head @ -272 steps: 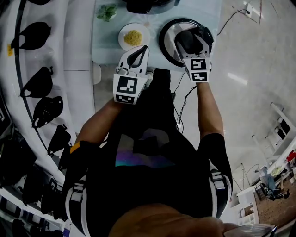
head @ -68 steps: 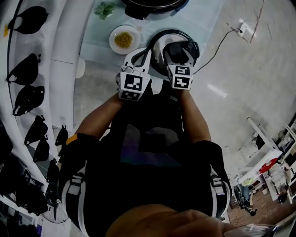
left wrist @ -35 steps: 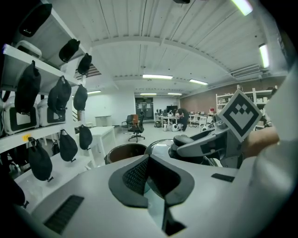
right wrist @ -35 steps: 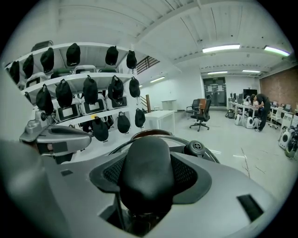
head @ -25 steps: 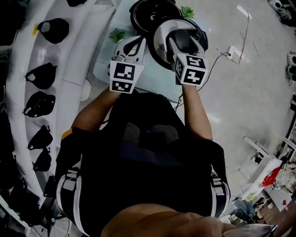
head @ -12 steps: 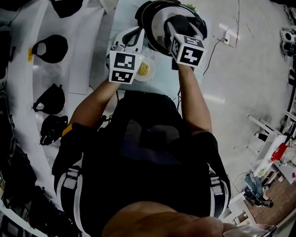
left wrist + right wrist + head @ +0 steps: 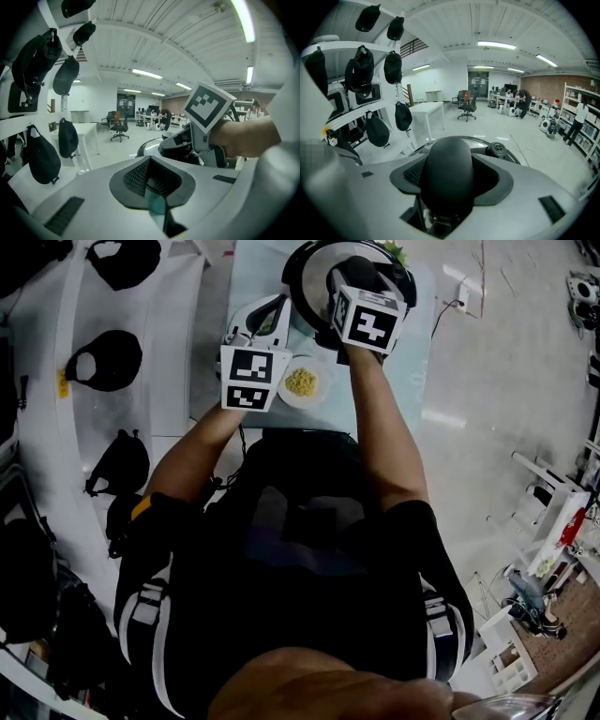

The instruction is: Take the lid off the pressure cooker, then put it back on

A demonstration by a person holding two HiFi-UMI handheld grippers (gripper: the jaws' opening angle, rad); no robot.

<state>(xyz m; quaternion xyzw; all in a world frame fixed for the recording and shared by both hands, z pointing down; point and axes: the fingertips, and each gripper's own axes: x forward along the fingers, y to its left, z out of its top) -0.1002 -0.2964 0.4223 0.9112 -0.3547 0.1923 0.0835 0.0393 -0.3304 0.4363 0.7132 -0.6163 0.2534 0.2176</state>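
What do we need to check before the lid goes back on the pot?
1. Right gripper holds the lid firmly: ok, its jaws are clamped on the black handle.
2. Left gripper out of the way: ok, jaws together, nothing in them, beside the lid.
3. Lid lined up over the pot: cannot tell, the lid hides what is below it.
4. Plate of yellow food out from under the lid: ok, it shows beside the lid's edge in the head view.
5. Lid level: cannot tell.
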